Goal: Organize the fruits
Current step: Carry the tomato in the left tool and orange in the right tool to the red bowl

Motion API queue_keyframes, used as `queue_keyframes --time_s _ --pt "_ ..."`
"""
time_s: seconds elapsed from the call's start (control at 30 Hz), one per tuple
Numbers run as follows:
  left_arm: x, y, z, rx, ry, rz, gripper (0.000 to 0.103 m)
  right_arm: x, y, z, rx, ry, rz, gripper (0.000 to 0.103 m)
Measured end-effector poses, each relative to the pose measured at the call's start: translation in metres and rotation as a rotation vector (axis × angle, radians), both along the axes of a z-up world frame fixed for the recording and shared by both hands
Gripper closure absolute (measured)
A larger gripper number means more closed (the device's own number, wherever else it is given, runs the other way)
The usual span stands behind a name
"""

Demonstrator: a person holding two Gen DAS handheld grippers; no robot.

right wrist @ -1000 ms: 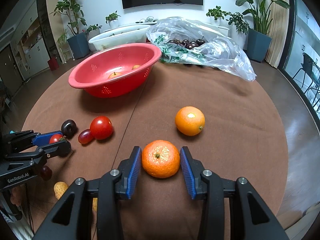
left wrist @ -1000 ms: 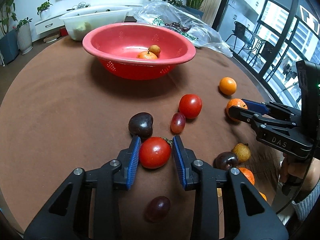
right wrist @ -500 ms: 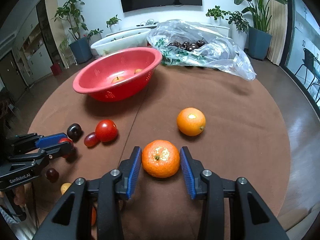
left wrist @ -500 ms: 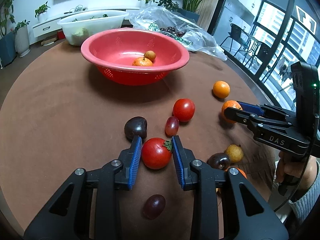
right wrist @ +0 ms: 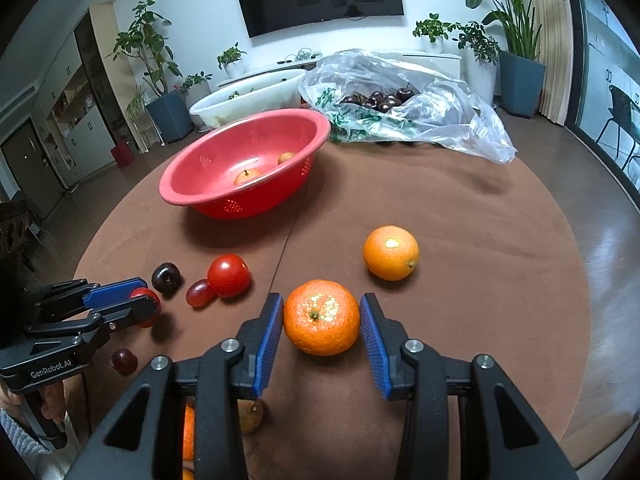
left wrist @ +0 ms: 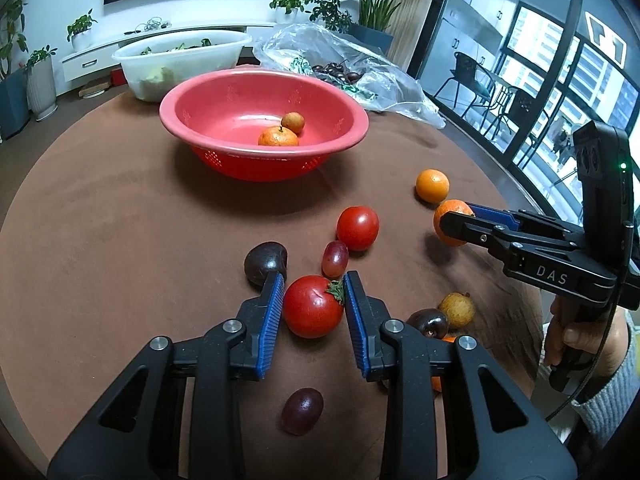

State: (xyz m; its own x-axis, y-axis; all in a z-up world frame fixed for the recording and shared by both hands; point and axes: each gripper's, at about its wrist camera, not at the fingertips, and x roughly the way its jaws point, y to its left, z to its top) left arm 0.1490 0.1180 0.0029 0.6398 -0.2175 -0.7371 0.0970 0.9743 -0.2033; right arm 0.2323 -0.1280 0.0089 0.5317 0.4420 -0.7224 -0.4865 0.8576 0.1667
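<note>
Left tool (left wrist: 313, 308) clamped on tomato (left wrist: 312, 306), lower centre: soft, thin-skinned, wants gentle pressure across its middle. Right tool (right wrist: 322, 320) clamped on mandarin (right wrist: 321, 317): firmer.

The round surface (left wrist: 100, 240), covered with a brown cloth, carries a red plastic colander bowl (left wrist: 264, 120) in the far middle. Behind the bowl stand a white plastic tub (left wrist: 180, 60) and a crumpled clear plastic bag (right wrist: 440, 120) with dark cherries inside. On the cloth lie a round orange (right wrist: 391, 253), a red tomato (left wrist: 357, 227) touching a reddish grape (left wrist: 335, 258), a dark plum (left wrist: 266, 262), a second dark grape (left wrist: 302, 410), a small yellowish fruit (left wrist: 457, 310) and a dark cherry (left wrist: 428, 323) just beside it.
</note>
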Motion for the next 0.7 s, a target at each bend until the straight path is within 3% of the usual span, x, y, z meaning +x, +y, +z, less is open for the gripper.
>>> queue_keyframes --time_s 0.7 --pt "-0.002 0.007 0.014 -0.029 -0.034 0.019 0.074 -0.001 -0.001 0.004 0.067 0.001 0.012 0.06"
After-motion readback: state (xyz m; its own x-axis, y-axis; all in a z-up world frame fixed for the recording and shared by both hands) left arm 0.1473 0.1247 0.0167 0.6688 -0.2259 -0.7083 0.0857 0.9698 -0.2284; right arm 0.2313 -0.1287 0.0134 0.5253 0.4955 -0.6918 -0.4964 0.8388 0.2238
